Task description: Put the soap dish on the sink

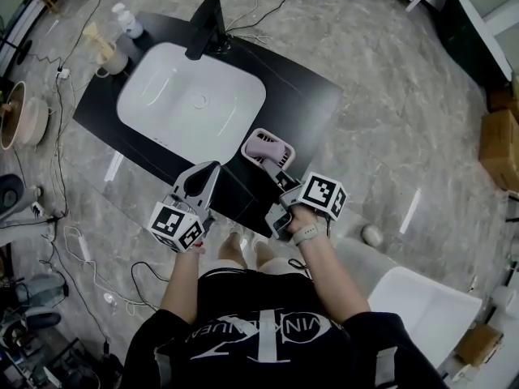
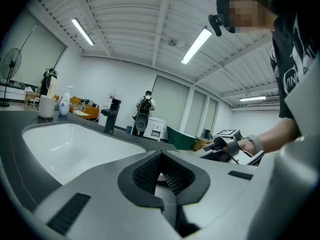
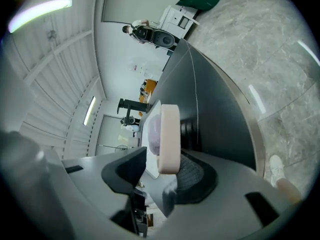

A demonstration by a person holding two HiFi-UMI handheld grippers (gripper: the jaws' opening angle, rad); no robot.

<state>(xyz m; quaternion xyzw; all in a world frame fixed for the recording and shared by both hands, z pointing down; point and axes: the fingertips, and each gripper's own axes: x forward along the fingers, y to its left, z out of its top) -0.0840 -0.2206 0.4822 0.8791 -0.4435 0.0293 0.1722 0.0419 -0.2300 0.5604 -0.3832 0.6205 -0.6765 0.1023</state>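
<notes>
Head view has the soap dish (image 1: 268,148) sitting on the black counter (image 1: 308,96), just off the front right corner of the white basin (image 1: 162,112), on the side nearest me. It looks like it's resting on the countertop rather than hanging. It might be a bit tipped, hard to be sure.

My right gripper (image 1: 281,186) is right up against it from my side. In the right gripper view the dish's pale rim (image 3: 169,139) stands between the jaws, but there's daylight between it and one jaw. So I'd call that grip let go, with the dish just standing in the gap. My left gripper (image 1: 209,171) is by the basin's front edge, jaws pinched together on nothing, not doing any work.

So I reckon the placing is basically done and I'm on the let-go step. Next move should be backing the right gripper straight out toward me, away from the basin. The jaws need to stay wide enough that neither pad catches the rim and drags or tips the dish. The faucet (image 1: 203,31) is on the basin's far side, well apart from all this.
</notes>
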